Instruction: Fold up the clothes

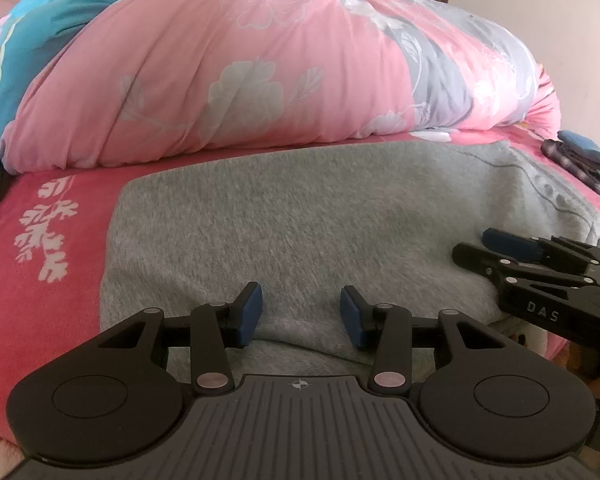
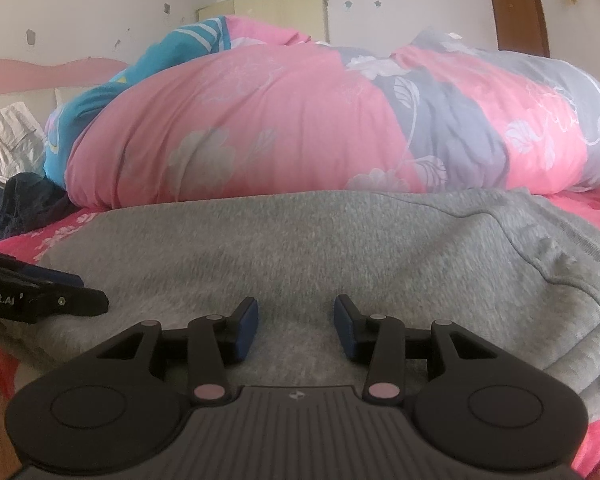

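Observation:
A grey sweatshirt [image 1: 300,220] lies spread flat on the pink bedsheet [image 1: 40,248], folded into a broad slab with a seam running along its right side. My left gripper [image 1: 300,316] hovers low over its near edge, blue pads apart, with only flat fabric under the gap. The right gripper [image 1: 496,252] comes in from the right edge of that view, resting at the garment's near right corner. In the right wrist view the same sweatshirt [image 2: 320,248] fills the middle. My right gripper [image 2: 296,328] stands open above it, and the left gripper [image 2: 72,296] pokes in from the left.
A bulky pink and grey floral duvet [image 1: 220,72] is heaped right behind the sweatshirt, with a teal blanket [image 1: 28,28] at its left. Dark clothes [image 1: 580,160] lie at the bed's right side. A dark garment [image 2: 16,204] and beige cloth [image 2: 8,136] sit at the left.

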Available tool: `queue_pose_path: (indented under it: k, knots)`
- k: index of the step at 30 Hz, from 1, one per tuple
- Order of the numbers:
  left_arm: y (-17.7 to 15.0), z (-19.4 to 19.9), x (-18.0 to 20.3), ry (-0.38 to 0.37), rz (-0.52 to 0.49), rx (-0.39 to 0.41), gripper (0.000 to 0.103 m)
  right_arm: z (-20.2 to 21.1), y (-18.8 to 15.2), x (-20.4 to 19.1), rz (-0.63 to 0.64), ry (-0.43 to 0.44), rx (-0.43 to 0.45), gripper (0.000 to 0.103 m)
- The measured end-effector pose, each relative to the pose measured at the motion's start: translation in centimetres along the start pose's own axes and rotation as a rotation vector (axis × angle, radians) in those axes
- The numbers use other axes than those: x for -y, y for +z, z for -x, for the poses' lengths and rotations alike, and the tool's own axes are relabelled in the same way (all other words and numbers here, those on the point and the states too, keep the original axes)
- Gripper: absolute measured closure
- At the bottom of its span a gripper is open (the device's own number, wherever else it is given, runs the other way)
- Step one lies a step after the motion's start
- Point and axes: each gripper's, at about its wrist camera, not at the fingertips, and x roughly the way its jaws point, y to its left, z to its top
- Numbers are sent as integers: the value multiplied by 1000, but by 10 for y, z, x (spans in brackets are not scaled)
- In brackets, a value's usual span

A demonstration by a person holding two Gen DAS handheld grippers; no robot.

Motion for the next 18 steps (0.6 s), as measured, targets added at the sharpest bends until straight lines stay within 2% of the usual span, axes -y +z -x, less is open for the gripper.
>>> queue_pose_path:
  k: [11,14,18]
  knots:
    - [-1,0,-1,1,-1,3,59,29,-4,5,8,34,-12,54]
    - [-1,0,-1,1,-1,4,59,37,0,10,5,31,-40,42]
    - [-1,0,-1,0,-3,6,59,49,8,20,-18,24,-55,40]
